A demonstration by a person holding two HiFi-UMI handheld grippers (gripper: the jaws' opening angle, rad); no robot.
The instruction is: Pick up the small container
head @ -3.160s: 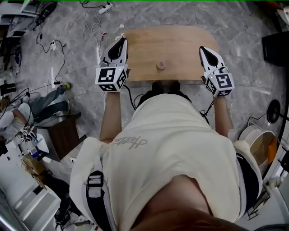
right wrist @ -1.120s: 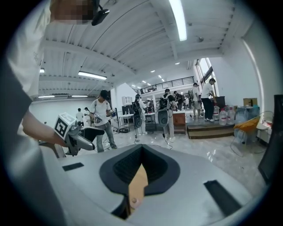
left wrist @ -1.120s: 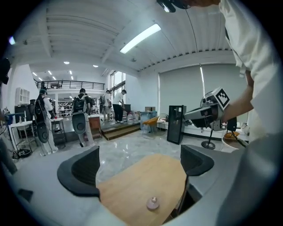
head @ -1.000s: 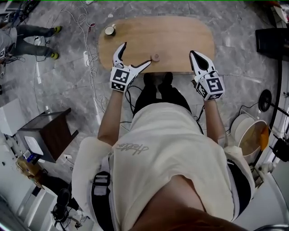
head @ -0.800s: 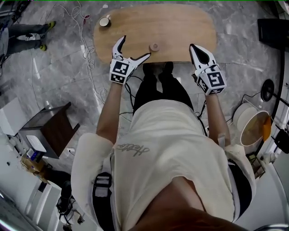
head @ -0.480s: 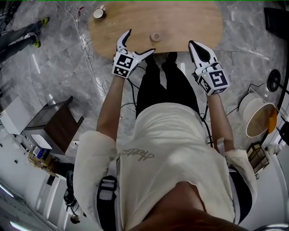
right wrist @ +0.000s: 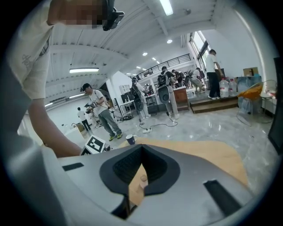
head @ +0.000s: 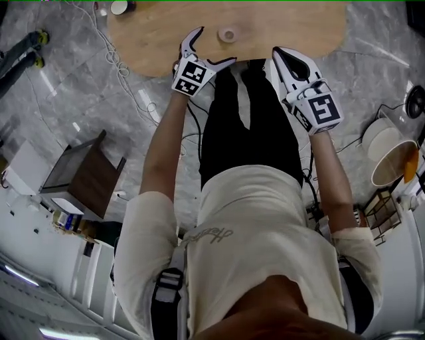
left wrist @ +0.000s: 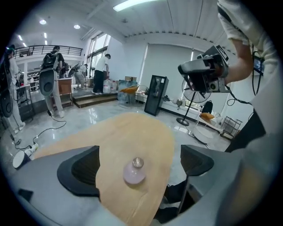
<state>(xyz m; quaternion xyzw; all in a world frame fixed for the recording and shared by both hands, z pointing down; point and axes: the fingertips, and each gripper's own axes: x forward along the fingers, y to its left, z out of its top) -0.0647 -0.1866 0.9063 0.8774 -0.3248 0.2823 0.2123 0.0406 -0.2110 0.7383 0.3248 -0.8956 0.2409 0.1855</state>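
The small container (head: 229, 34), pale pink and round with a metal cap, stands near the front edge of the oval wooden table (head: 299, 26). My left gripper (head: 214, 46) is open just short of it, one jaw on either side of the line to it. In the left gripper view the container (left wrist: 134, 172) shows between the wide-apart jaws of that gripper (left wrist: 139, 167), untouched. My right gripper (head: 277, 54) hovers shut off the table's front edge, to the container's right. Through its narrow jaw gap (right wrist: 140, 155) I glimpse the container (right wrist: 143, 178).
A mug (head: 121, 6) stands at the table's far left corner. On the marble floor lie cables (head: 136, 93), a dark side table (head: 83, 182) at left and a white drum (head: 392, 156) at right. Several people stand far back in the hall.
The left gripper, shut 3.2 s ago, has opened and moved up to the container. The right gripper stayed shut. The table has slid toward the view's top.
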